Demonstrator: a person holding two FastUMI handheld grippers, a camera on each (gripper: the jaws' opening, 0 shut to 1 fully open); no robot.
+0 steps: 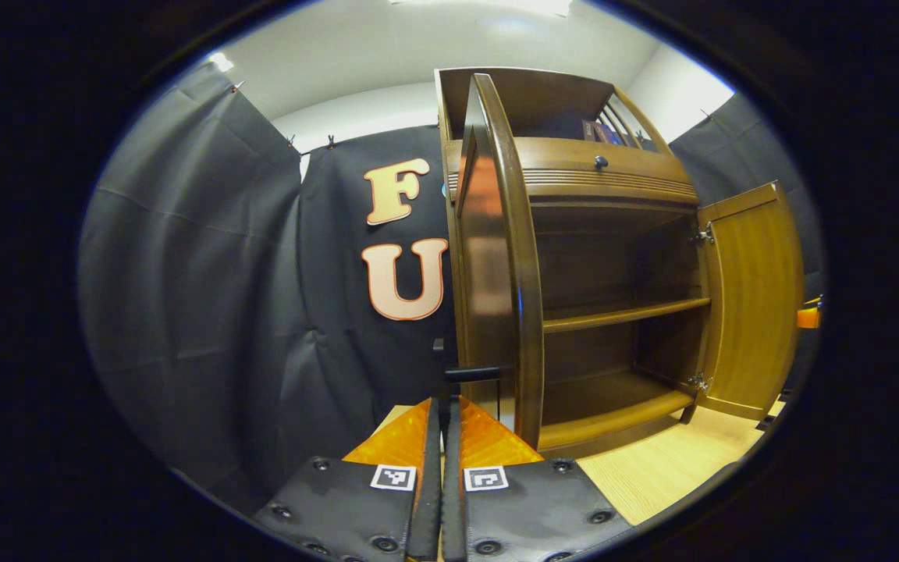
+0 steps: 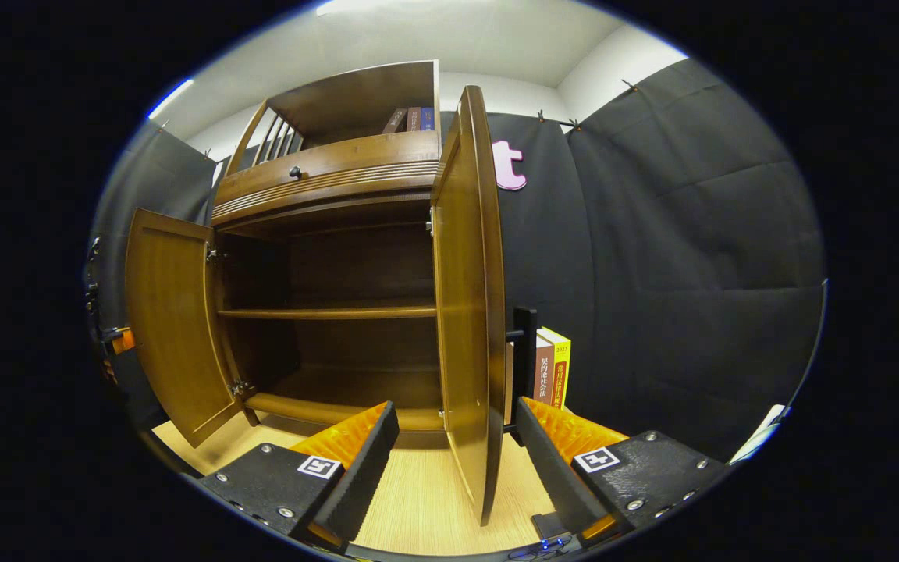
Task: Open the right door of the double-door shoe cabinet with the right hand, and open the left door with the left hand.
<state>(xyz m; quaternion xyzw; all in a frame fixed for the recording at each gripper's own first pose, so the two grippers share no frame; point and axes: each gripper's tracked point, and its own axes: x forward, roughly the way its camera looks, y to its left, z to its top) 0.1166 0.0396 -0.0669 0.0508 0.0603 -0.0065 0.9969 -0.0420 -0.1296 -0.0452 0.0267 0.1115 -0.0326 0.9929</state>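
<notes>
The brown wooden shoe cabinet [image 1: 605, 179] stands with both doors swung out and its shelves bare. In the left gripper view the left door [image 1: 496, 257] is seen edge on, with its dark bar handle [image 1: 471, 373] just ahead. My left gripper [image 1: 442, 406] is shut on that handle's upright bar. The right door [image 1: 754, 297] hangs wide at the far side. In the right gripper view the right door [image 2: 469, 312] runs edge on between the fingers of my right gripper [image 2: 456, 412], which is open. Its handle [image 2: 526, 343] sits just above the right-hand finger. The left door [image 2: 172, 328] stands open beyond.
The cabinet rests on a light wooden table [image 2: 418, 499]. Upright books [image 2: 552, 367] stand behind the right door, and more books [image 2: 410, 119] sit on the top shelf. A drawer with a small knob [image 1: 600, 162] lies above the doors. Black cloth walls close in on both sides.
</notes>
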